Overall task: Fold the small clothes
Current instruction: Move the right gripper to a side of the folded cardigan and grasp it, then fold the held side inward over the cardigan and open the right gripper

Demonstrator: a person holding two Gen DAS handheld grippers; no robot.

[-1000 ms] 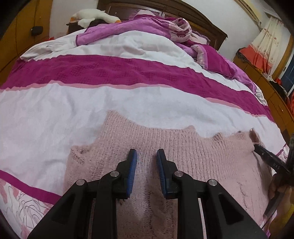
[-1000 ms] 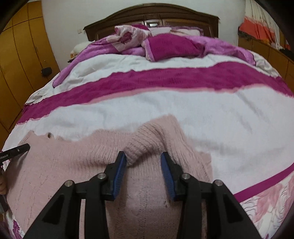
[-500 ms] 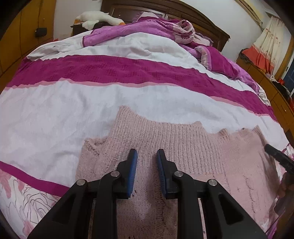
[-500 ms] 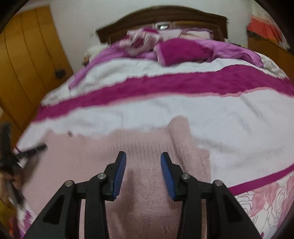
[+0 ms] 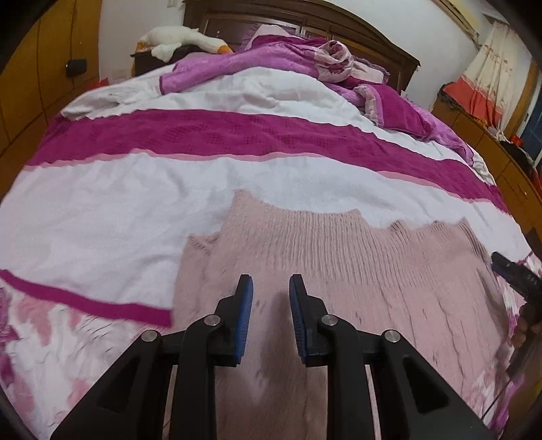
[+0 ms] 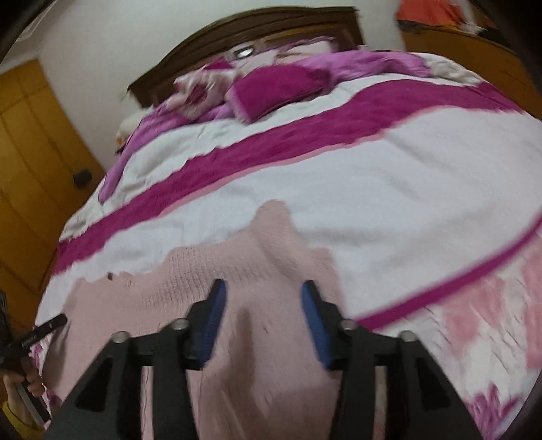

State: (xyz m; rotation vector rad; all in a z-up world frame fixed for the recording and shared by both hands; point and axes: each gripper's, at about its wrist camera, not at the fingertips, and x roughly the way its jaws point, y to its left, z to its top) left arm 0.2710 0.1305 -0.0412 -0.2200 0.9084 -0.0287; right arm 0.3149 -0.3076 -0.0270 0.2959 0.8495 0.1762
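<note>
A pale pink knitted sweater (image 5: 355, 267) lies flat on the bed's near end, its sleeves folded in over the body. It also shows in the right wrist view (image 6: 210, 270). My left gripper (image 5: 270, 287) is open and empty, above the sweater's left part. My right gripper (image 6: 262, 294) is open and empty, above the sweater's right part, with a folded sleeve (image 6: 274, 233) just beyond it. Each gripper shows at the edge of the other's view, the right one (image 5: 511, 270) and the left one (image 6: 40, 330).
The bed cover (image 5: 118, 216) is white with magenta bands. Crumpled purple bedding (image 5: 288, 61) and a white goose toy (image 5: 183, 39) lie by the dark headboard (image 6: 257, 30). Wooden wardrobes (image 6: 30, 162) stand left; a wooden sideboard (image 5: 491, 142) stands right.
The right gripper let go of the raised sleeve, which now lies flat, then tilted and drew back. The left gripper shifted left along the sweater, still open.
</note>
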